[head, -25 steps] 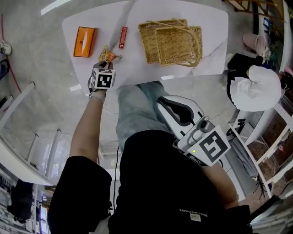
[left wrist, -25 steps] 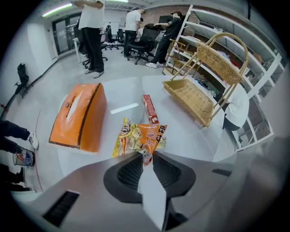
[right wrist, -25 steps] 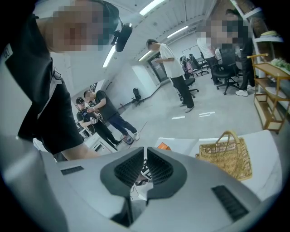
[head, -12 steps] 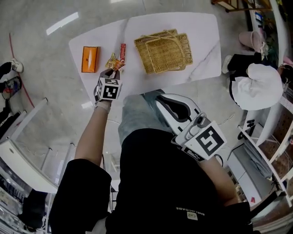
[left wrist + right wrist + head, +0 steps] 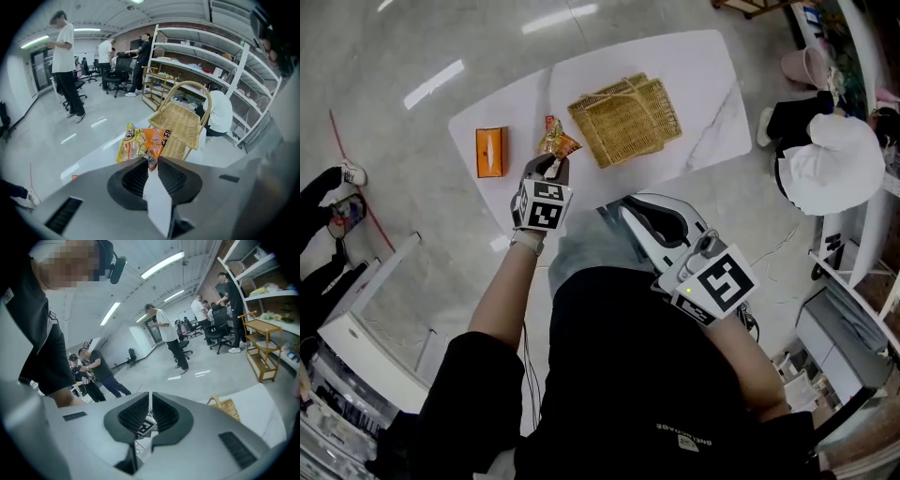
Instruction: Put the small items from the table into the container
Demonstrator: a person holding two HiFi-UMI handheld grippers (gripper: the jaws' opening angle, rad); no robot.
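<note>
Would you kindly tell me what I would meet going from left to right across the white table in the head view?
Flat orange box → orange snack packet, held by the left tool → woven wicker basket.

Bright ceiling strip lights (image 5: 161, 266) are glaring off the glossy floor (image 5: 431, 84), and fisheye edges are bending darkly.

Left claw (image 5: 151, 161) tight on snack packet (image 5: 143, 143); right claw (image 5: 150, 398) closed
</note>
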